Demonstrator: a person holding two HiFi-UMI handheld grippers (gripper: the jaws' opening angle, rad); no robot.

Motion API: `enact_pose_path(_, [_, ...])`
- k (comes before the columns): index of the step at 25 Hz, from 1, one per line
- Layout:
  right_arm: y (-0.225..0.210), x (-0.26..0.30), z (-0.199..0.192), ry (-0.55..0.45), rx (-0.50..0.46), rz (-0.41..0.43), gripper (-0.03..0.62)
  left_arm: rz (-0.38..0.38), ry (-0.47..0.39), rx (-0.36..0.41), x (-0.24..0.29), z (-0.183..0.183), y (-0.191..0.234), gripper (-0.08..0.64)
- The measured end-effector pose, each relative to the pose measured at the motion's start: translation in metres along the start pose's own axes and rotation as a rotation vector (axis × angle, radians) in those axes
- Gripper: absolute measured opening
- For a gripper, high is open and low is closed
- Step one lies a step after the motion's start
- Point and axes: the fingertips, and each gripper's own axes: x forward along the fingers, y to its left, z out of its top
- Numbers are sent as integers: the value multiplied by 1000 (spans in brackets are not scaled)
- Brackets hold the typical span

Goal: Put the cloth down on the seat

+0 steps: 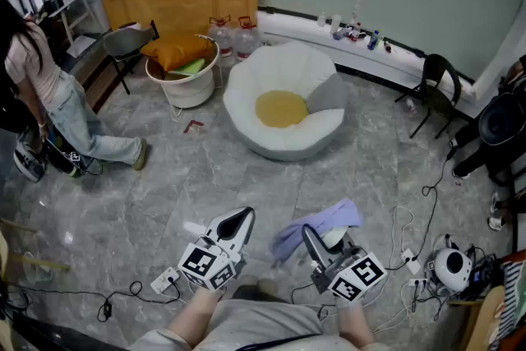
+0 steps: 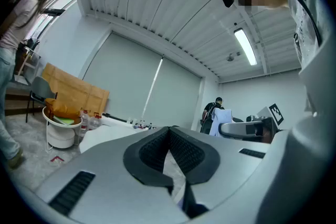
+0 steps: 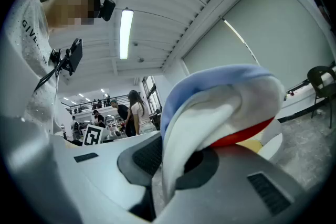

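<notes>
Nearest, at 6 o'clock, left gripper [image 1: 245,216] closed tight on nothing, right gripper [image 1: 311,236] beside it at 5 o'clock clamped on cloth [image 1: 329,218] bunched over its jaws, seat [image 1: 246,94] well beyond at 12 o'clock.

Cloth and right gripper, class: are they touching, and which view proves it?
Touching. The right gripper view shows the right gripper with its jaws pinching the cloth.
</notes>
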Motion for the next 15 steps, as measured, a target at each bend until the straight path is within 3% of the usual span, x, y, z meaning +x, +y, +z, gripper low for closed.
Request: enact_pose_path(15, [-3, -20, 3, -17, -13, 24, 49, 19, -22, -21, -4, -14, -23, 14])
